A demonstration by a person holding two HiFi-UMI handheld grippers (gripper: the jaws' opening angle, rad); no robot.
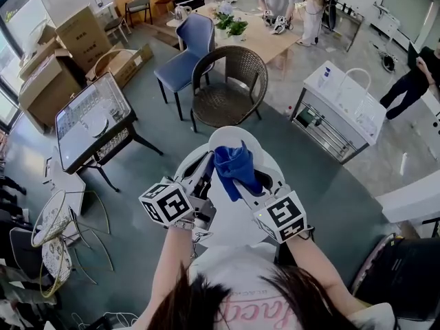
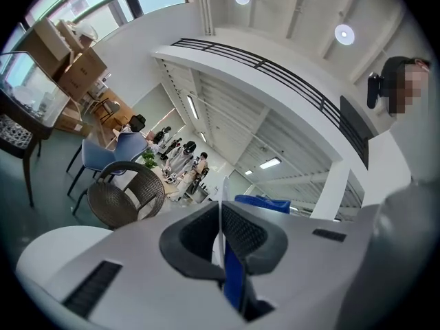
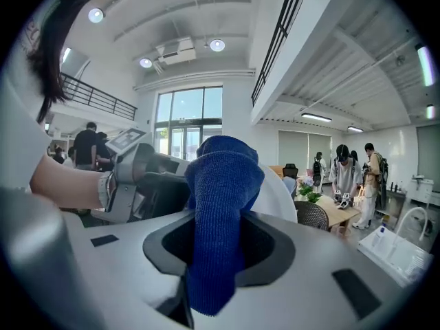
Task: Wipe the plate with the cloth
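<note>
I hold a white plate (image 1: 232,138) upright on its edge over a round white table (image 1: 230,231). My left gripper (image 1: 205,165) is shut on the plate's rim. In the left gripper view the plate (image 2: 221,208) shows as a thin white line between the jaws. My right gripper (image 1: 238,184) is shut on a bunched blue cloth (image 1: 234,167), which lies against the plate's face. In the right gripper view the cloth (image 3: 221,205) fills the gap between the jaws, with the plate (image 3: 280,192) behind it and the left gripper (image 3: 141,177) to the left.
A wicker chair (image 1: 227,81) and a blue chair (image 1: 187,47) stand just beyond the table. A glass-topped stand (image 1: 93,115) is at the left, a white cart (image 1: 344,102) at the right. Cardboard boxes (image 1: 62,60) and people are further back.
</note>
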